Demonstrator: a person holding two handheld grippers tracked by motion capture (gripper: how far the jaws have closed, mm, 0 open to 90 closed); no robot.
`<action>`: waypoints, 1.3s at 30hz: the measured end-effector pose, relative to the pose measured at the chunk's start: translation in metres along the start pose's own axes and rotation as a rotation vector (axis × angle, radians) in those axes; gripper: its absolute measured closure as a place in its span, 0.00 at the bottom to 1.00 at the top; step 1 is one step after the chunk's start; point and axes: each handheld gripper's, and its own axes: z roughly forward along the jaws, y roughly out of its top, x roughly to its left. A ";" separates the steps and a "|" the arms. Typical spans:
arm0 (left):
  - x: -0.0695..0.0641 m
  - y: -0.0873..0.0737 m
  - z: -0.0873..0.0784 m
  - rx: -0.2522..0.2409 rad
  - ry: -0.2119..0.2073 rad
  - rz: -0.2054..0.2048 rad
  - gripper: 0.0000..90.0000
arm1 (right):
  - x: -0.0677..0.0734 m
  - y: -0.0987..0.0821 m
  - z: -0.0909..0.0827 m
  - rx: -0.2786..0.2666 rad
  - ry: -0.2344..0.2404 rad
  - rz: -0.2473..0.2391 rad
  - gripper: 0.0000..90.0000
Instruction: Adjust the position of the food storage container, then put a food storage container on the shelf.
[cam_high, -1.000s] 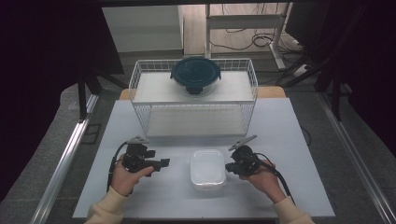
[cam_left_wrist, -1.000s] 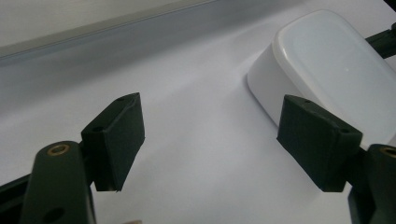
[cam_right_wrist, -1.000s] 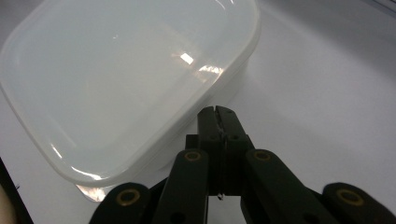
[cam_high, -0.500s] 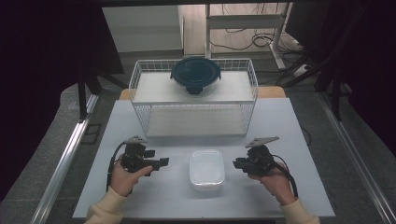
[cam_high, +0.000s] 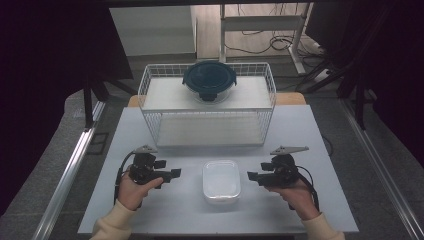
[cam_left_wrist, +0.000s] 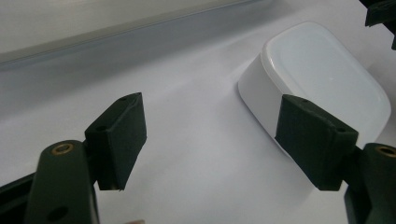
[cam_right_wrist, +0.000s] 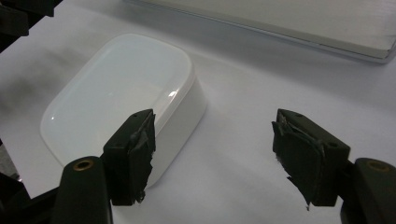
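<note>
White box (cam_high: 221, 181) flat on table (cam_high: 300, 135), between both grippers, touching neither. Left gripper (cam_high: 173, 173) jaws wide apart, nothing held; box just ahead, off right finger (cam_left_wrist: 316, 140) in left gripper view. Right gripper (cam_high: 251, 176) jaws wide apart too, nothing held; box ahead, partly behind left finger (cam_right_wrist: 132, 154) in right gripper view. Wire basket (cam_high: 150, 85) well beyond fingertips, dark-lidded bowl (cam_high: 209, 80) on top.
</note>
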 end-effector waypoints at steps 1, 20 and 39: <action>0.000 0.000 0.000 0.000 0.000 -0.001 0.27 | 0.001 0.000 0.000 0.000 0.003 -0.002 0.33; -0.022 0.003 0.013 0.007 -0.055 -0.023 0.26 | 0.020 0.000 0.004 -0.002 0.061 0.019 0.33; -0.021 0.008 0.052 0.048 -0.265 -0.216 0.32 | 0.014 0.011 0.036 0.043 0.154 0.165 0.47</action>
